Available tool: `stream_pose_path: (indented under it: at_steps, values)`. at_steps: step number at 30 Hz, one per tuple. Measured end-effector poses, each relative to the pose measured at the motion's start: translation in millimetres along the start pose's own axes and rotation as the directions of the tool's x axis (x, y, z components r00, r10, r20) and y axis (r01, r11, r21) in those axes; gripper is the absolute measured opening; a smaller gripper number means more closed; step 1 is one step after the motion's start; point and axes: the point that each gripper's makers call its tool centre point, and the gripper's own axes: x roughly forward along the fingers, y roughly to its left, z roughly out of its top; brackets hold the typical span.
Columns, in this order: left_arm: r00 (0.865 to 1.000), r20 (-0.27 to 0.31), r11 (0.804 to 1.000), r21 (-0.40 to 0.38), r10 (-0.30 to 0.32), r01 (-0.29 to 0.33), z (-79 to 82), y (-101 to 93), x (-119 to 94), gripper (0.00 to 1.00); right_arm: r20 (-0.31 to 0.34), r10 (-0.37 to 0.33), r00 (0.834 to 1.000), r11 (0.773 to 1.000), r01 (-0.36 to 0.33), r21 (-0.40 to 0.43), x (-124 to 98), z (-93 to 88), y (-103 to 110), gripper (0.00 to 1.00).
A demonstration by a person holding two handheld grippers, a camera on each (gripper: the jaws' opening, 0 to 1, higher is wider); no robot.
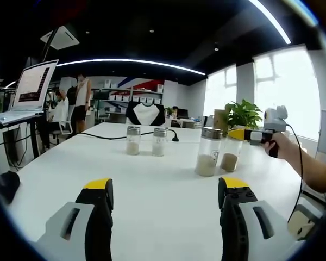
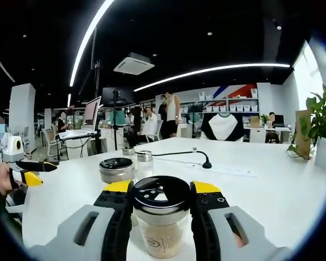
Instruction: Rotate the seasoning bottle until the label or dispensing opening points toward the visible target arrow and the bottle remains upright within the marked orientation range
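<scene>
Four glass seasoning jars stand on the white table (image 1: 152, 185) in the left gripper view: two small shakers (image 1: 133, 140) far at the middle, and two bigger ones nearer on the right. The right gripper (image 2: 162, 197) is clamped on one of these, the seasoning bottle (image 2: 161, 217), its yellow-tipped jaws pressed against both sides just under the black perforated lid, and the bottle stands upright. Beside it, to the left and a little farther, sits a metal-lidded jar (image 2: 117, 169). The left gripper (image 1: 165, 187) hovers low over bare table with its jaws spread wide, nothing between them. A black cable (image 2: 179, 155) runs across the far table; any arrow mark is perhaps too small to make out.
</scene>
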Motion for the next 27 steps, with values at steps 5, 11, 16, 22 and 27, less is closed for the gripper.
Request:
stream_pose_path:
  at_steps: [5,11,16,22,27]
  values:
    - [1.0,0.0,1.0,-0.003,0.004,-0.004,0.1,1.7,0,0.84,0.0,-0.022,1.0,1.0,0.022,0.002,2,0.5,-5,0.4]
    - [1.0,0.001,1.0,-0.003,0.005,-0.005,0.1,2.4,0,0.84,0.004,-0.042,0.999,0.999,0.042,0.003,2,0.6,-7,0.4]
    - [1.0,0.0,1.0,-0.002,0.005,-0.005,-0.4,2.1,0,0.84,0.01,-0.055,0.998,0.998,0.055,0.004,3,0.8,-8,0.4]
    - [1.0,0.0,1.0,-0.001,0.007,-0.007,-0.5,2.3,0,0.84,0.01,-0.065,0.998,0.998,0.065,0.009,4,1.0,-9,0.4]
    - [1.0,-0.002,1.0,-0.003,0.007,-0.007,-1.4,2.3,1,0.84,0.009,-0.091,0.996,0.996,0.091,0.008,5,1.3,-11,0.4]
